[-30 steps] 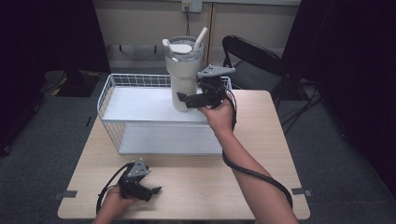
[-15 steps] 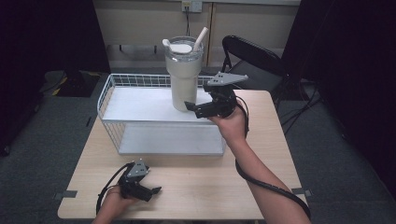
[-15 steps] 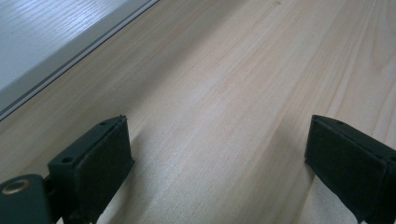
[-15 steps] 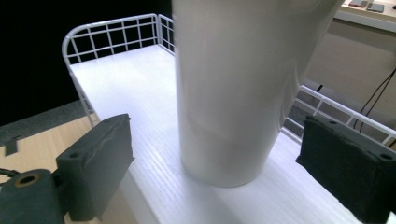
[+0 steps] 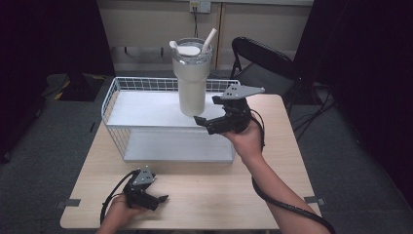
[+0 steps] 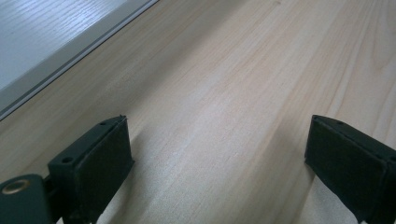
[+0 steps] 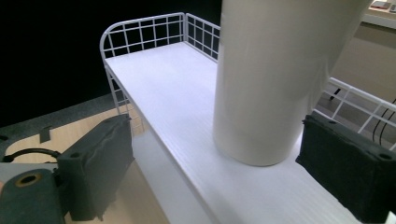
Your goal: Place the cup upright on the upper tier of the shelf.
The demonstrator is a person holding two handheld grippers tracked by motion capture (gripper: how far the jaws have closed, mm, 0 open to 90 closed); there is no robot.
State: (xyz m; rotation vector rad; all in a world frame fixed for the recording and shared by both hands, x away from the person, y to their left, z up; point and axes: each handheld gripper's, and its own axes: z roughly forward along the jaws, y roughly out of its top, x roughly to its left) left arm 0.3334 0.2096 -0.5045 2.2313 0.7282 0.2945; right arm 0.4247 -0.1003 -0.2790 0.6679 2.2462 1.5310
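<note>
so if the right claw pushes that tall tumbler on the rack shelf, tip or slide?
Probably tips: the tumbler is tall, with a base narrower than its lidded top. Its smooth wall may slip in the pads. The right claw is open beside the base.

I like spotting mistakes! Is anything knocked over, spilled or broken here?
Nothing stands out. The tumbler stands upright on the top shelf of the white wire rack, lid and straw on, with no spill. The right gripper is open beside it, and the left gripper is open above the table.

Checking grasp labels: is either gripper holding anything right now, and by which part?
Nothing is held. The right gripper is open, its jaws clear of the tumbler on the rack's top shelf. The left gripper is open over bare table.
</note>
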